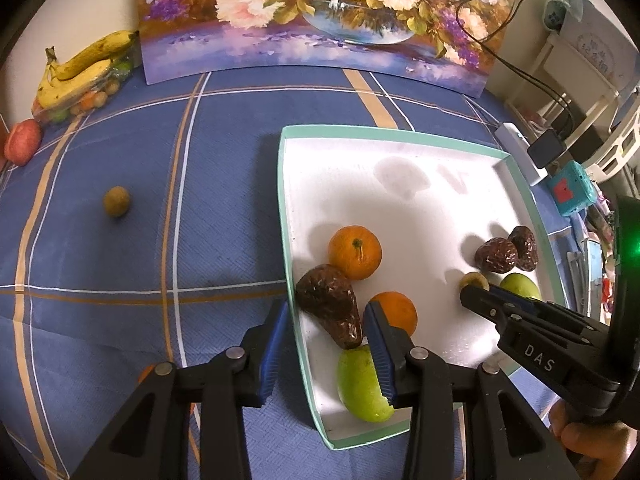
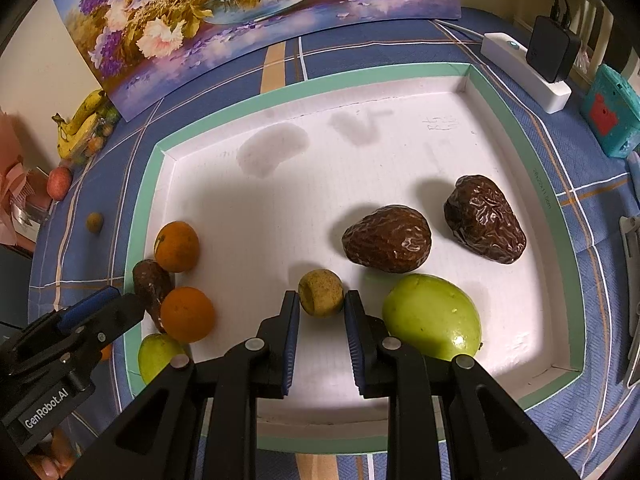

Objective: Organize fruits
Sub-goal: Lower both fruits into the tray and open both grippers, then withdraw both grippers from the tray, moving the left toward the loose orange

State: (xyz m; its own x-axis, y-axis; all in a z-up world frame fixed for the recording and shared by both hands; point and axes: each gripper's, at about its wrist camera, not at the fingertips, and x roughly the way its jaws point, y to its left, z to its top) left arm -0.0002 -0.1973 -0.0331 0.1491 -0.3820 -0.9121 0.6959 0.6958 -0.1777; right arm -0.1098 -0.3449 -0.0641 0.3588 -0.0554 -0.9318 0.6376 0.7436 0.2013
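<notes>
A white tray with a green rim (image 1: 288,216) (image 2: 360,76) holds two oranges (image 1: 355,252) (image 2: 177,246), dark avocados (image 1: 330,304) (image 2: 388,238), green fruits (image 1: 362,384) (image 2: 432,316) and a small tan fruit (image 2: 321,293). My right gripper (image 2: 322,304) is open with the tan fruit between its fingertips on the tray floor; it also shows in the left wrist view (image 1: 476,292). My left gripper (image 1: 326,312) is open and empty over the tray's left rim. Another small tan fruit (image 1: 116,201) (image 2: 95,222) lies on the blue cloth to the left.
Bananas on a bag of small fruits (image 1: 76,76) (image 2: 78,128) and a red apple (image 1: 23,142) (image 2: 59,183) sit at the far left. A flower painting (image 1: 320,12) leans at the back. A white power strip (image 2: 524,72) and a teal box (image 2: 610,116) lie right.
</notes>
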